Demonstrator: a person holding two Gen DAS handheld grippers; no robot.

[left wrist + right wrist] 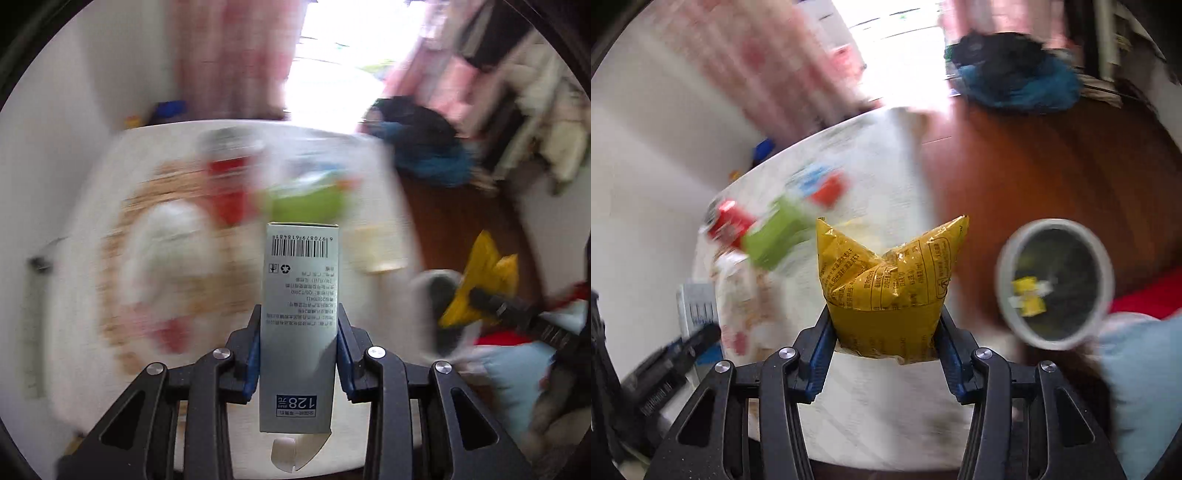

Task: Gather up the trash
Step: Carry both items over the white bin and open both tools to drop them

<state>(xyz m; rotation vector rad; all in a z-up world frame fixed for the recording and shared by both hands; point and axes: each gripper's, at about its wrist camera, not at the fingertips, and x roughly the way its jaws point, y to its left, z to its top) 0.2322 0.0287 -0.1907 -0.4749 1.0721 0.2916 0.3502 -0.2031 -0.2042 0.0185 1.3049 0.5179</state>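
My left gripper (298, 332) is shut on a tall grey carton box (300, 295) with a barcode and a "128" price mark, held above the white round table (74, 332). My right gripper (884, 321) is shut on a crumpled yellow snack bag (890, 280), also seen in the left wrist view as a yellow bag (480, 280) at the right. A grey round trash bin (1054, 282) stands on the floor to the right of the table, with a yellow scrap inside. On the table lie a blurred red can (229, 184) and a green carton (310, 199).
White crumpled paper (166, 251) sits on a woven mat (114, 266). A dark and blue heap of cloth (1015, 74) lies on the brown wooden floor (1052, 177). Pink curtains (229, 55) hang by a bright window. A light blue sleeve (1145, 387) is at the right.
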